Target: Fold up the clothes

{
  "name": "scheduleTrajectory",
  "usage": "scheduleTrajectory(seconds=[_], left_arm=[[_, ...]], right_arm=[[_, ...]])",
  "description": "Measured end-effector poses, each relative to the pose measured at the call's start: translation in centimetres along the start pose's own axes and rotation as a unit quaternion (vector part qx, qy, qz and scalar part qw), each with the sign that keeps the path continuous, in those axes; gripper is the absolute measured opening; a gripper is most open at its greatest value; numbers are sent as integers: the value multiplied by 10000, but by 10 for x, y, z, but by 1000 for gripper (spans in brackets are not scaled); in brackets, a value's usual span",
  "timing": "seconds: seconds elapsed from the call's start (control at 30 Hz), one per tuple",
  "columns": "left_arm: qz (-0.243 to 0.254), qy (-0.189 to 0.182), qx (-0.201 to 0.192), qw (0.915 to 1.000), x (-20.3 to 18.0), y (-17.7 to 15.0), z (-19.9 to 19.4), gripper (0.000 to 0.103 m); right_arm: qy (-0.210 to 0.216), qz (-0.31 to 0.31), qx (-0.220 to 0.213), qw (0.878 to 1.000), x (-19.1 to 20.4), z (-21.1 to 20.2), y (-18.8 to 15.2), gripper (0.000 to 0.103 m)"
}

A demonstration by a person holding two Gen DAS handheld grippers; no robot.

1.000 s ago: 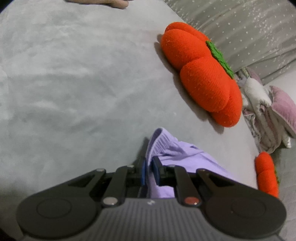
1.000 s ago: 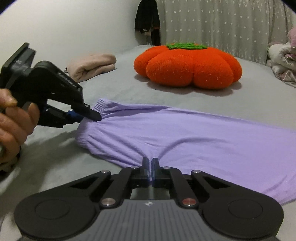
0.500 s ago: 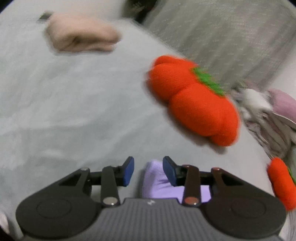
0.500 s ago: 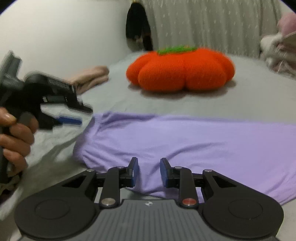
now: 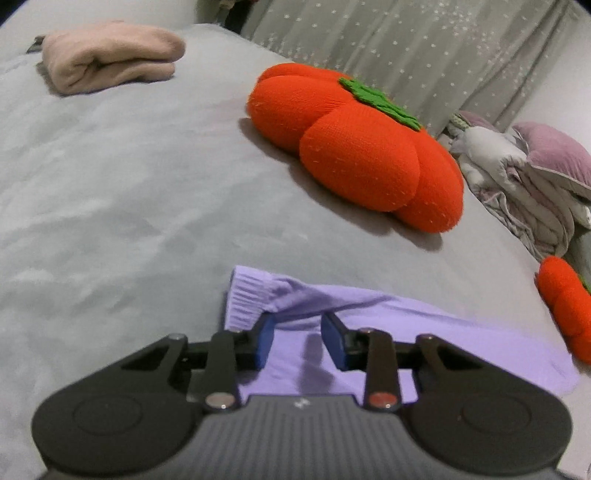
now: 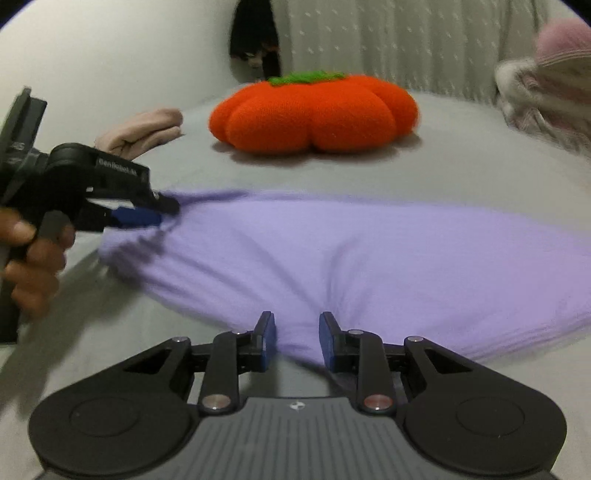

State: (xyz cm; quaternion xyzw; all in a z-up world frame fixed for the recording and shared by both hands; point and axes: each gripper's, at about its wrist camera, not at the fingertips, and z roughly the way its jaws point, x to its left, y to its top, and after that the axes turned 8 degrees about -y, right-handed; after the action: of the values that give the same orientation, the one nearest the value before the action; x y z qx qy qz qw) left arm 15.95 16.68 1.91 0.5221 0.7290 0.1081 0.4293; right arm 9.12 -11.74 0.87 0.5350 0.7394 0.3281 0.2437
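My left hand-held gripper (image 5: pixel 297 338) hangs released over the ribbed end of the purple garment (image 5: pixel 369 332) lying on the bed (image 5: pixel 129 184). My right hand-held gripper (image 6: pixel 296 339), also released, sits at the garment's near edge; only its camera shows my left hand (image 6: pixel 29 273).

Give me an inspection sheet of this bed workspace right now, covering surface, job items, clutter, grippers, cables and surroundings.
Surface: grey bed cover, soft, lightly creased.
Job's things: purple garment spread flat, ribbed cuff toward the left gripper; folded pink garment at the far side.
Clutter: large orange pumpkin cushion; smaller orange cushion at the right edge.
Grippers: left gripper open, over the purple garment near the cuff; right gripper open at the garment's near edge. Neither grips fabric.
Cables: nothing seen.
Surroundings: dotted grey curtain; heap of bedding at right; dark item hanging by the wall.
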Motion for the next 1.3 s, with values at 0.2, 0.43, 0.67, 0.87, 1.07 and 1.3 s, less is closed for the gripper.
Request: scheduleTrajectory(seconds=[0.2, 0.43, 0.67, 0.87, 1.07, 1.3], left_arm=[[-191, -28, -168, 9997, 4, 2, -4, 32], [108, 135, -225, 9996, -2, -1, -1, 35], [-189, 25, -245, 9995, 7, 5, -3, 35], [-278, 32, -374, 9989, 4, 9, -12, 40], [47, 218, -422, 9989, -14, 7, -19, 51], [345, 37, -331, 9989, -23, 2, -14, 51]], right_arm=[[-23, -296, -365, 9989, 0, -26, 0, 26], [-278, 362, -221, 9987, -35, 10, 14, 27], [-256, 134, -263, 9992, -68, -27, -16, 26], [-349, 838, -239, 9956, -108, -48, -34, 27], [223, 494, -432, 9976, -81, -62, -49, 28], [71, -315, -700, 9970, -32, -50, -36, 28]])
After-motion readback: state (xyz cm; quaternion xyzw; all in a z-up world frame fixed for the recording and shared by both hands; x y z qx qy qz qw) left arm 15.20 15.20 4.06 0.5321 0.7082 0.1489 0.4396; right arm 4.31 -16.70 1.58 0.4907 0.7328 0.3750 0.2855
